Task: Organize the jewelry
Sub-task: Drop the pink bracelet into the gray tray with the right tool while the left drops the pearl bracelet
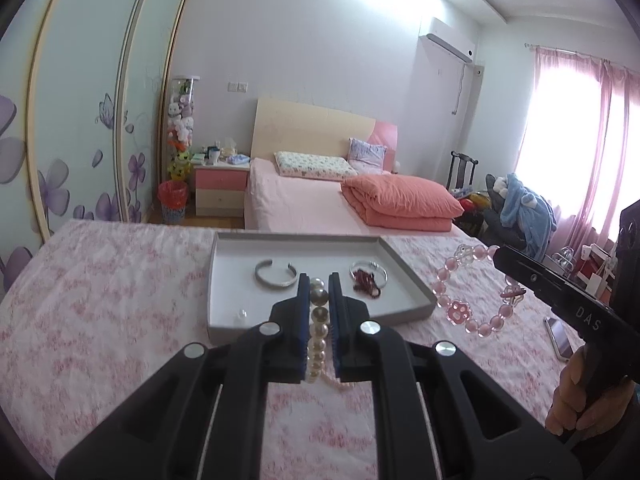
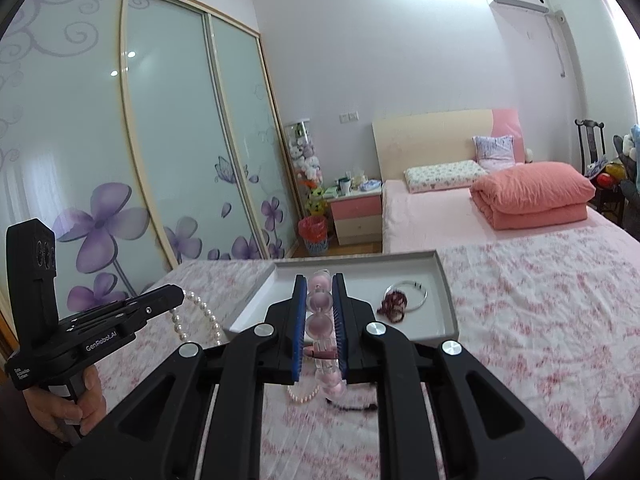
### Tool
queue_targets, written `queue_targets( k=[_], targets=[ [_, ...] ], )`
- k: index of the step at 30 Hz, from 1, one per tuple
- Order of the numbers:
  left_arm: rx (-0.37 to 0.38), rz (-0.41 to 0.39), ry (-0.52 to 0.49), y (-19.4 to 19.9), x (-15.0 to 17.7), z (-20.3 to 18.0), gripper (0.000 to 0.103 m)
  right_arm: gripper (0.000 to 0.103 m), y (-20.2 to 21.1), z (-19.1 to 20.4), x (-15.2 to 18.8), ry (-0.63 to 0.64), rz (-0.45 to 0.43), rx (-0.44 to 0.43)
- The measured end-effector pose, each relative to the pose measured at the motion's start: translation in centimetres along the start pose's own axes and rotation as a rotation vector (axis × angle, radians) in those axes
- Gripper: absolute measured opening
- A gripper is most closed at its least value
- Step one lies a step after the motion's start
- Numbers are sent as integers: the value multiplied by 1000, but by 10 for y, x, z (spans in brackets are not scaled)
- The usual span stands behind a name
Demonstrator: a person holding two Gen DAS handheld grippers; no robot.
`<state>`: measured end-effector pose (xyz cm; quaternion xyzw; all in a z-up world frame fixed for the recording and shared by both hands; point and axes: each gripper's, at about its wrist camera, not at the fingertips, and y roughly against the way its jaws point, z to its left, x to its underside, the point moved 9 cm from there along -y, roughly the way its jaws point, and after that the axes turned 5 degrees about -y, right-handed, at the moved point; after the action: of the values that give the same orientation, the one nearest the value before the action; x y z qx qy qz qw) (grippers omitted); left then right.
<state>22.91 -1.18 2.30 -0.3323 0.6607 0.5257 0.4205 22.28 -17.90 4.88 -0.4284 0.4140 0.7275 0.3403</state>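
A grey-white tray sits on the pink floral cloth and holds a silver cuff bangle and a thin silver bangle with a dark red beaded piece. My left gripper is shut on a pearl bracelet, held above the tray's near edge. My right gripper is shut on a pink bead bracelet, which hangs right of the tray in the left wrist view. The tray and the red piece show in the right wrist view. A small pearl strand and a dark cord lie on the cloth below.
A phone lies on the cloth at the right. A small clear item sits in the tray's near left corner. Behind are a bed with an orange quilt, a nightstand and wardrobe doors.
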Motion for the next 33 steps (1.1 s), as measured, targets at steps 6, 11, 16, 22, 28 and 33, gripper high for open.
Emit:
queue_targets(
  k=[6,11,16,22,28,33],
  targets=[
    [-21,-33,-4,-13,-20,1,10,14,-11,0,-18,31,-60,26],
    [-51,-42,-27,-31,-28,-1,10,14,-29,-2,-25,34,-67,36],
    [-80,-42,-39,-55,-34,0,10,14,-56,-11,-31,40,-66,58],
    [-115,-12,-35,-94,-34,10,10,14,-96,-28,-29,39,-40,103],
    [-166,13,-62,-131,-29,16,10,14,-132,-47,-23,27,1,141],
    [-166,56,-55,-158,-22,21,10,14,-155,-58,-11,-3,63,137]
  ],
)
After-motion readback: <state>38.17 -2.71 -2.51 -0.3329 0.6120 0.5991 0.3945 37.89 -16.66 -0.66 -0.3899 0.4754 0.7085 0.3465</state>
